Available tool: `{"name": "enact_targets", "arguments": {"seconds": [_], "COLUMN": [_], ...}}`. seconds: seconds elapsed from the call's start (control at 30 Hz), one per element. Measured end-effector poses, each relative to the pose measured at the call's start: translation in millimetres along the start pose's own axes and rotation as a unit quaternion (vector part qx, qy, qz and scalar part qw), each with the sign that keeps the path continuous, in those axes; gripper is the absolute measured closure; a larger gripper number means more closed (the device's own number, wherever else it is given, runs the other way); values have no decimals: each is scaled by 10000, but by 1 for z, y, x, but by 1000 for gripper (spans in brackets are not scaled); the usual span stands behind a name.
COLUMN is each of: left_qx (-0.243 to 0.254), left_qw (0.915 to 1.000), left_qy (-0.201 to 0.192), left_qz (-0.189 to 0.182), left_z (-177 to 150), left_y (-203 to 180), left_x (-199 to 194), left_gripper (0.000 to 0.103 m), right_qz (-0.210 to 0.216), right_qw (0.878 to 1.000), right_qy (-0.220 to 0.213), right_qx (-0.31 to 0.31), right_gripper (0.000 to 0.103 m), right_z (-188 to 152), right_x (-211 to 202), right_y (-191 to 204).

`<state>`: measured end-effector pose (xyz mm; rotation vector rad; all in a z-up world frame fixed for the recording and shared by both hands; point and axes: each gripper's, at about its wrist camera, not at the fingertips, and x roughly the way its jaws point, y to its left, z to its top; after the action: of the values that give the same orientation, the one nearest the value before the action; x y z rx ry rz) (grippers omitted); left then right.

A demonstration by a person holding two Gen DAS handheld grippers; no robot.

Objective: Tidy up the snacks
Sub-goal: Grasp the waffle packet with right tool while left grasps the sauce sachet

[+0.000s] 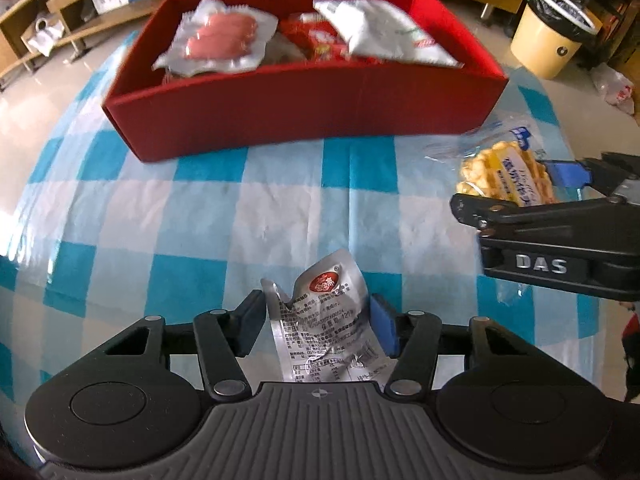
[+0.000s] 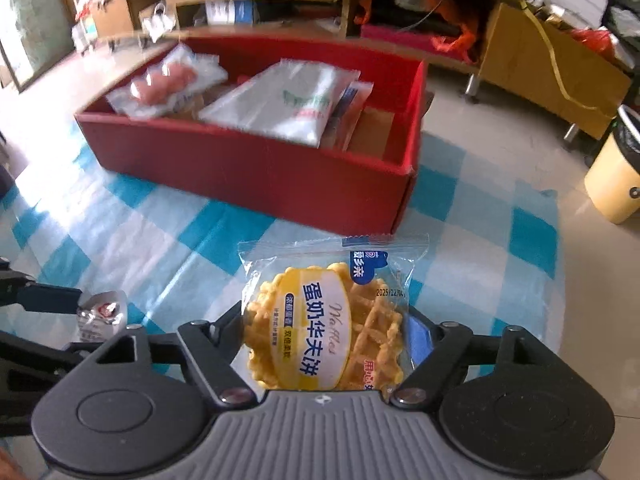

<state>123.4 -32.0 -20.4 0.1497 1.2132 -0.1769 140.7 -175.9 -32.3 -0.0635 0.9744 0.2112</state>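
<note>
Snacks are being carried toward the red box (image 1: 304, 116) for stowing: a silver sachet (image 1: 324, 320) is being grasped by the left hand-held gripper (image 1: 318, 326), a waffle pack (image 2: 328, 320) by the right hand-held gripper (image 2: 332, 344).

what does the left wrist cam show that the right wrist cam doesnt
Only the left wrist view shows the printed back of the silver sachet held between the left gripper jaws, and the red snack packets in the middle of the box.

Only the right wrist view shows the waffle pack front on, held in the right gripper, and the brown card at the box's right end.

Both show the red box, the pink sausage pack, the large silver bag, the checked cloth and the yellow bin.
</note>
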Motion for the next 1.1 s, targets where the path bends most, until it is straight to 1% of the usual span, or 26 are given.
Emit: {"name": "enact_targets", "arguments": {"seconds": [0.1, 0.23, 0.4, 0.63, 0.67, 0.7, 0.9, 1.0, 1.03, 1.07, 1.1], "left_qx": [4, 24, 85, 42, 36, 31, 28, 76, 114, 153, 143], "left_qw": [9999, 9998, 9994, 9987, 9986, 9985, 9985, 9986, 9986, 9987, 9988], "left_qy": [-107, -201, -343, -506, -525, -531, -544, -507, -470, -432, -408], "left_qz": [-11, 5, 64, 110, 108, 100, 91, 156, 195, 208, 230], "left_z": [1, 0, 1, 2, 2, 2, 4, 3, 3, 3, 2], "left_y": [-1, -3, -5, -2, -1, -1, 1, 0, 0, 0, 0], "left_x": [-8, -16, -22, -32, -33, -34, -35, -30, -28, -25, -22], "left_gripper": [39, 39, 39, 39, 46, 46, 52, 48, 41, 28, 22], "right_qz": [62, 101, 126, 158, 156, 151, 153, 159, 162, 160, 156], "right_qw": [9995, 9988, 9983, 9972, 9971, 9971, 9969, 9972, 9973, 9973, 9973], "right_qy": [-176, -276, -330, -459, -468, -481, -531, -489, -479, -472, -463], "right_qx": [247, 400, 461, 567, 572, 576, 559, 535, 537, 540, 550], "right_gripper": [26, 26, 26, 26, 26, 26, 26, 26, 26, 26, 26], "right_z": [-3, -6, -10, -15, -16, -17, -18, -18, -18, -18, -18], "right_x": [-17, -29, -35, -45, -46, -47, -49, -47, -46, -46, -45], "right_y": [-6, -6, -4, -1, -1, 0, 2, 2, 2, 2, 1]}}
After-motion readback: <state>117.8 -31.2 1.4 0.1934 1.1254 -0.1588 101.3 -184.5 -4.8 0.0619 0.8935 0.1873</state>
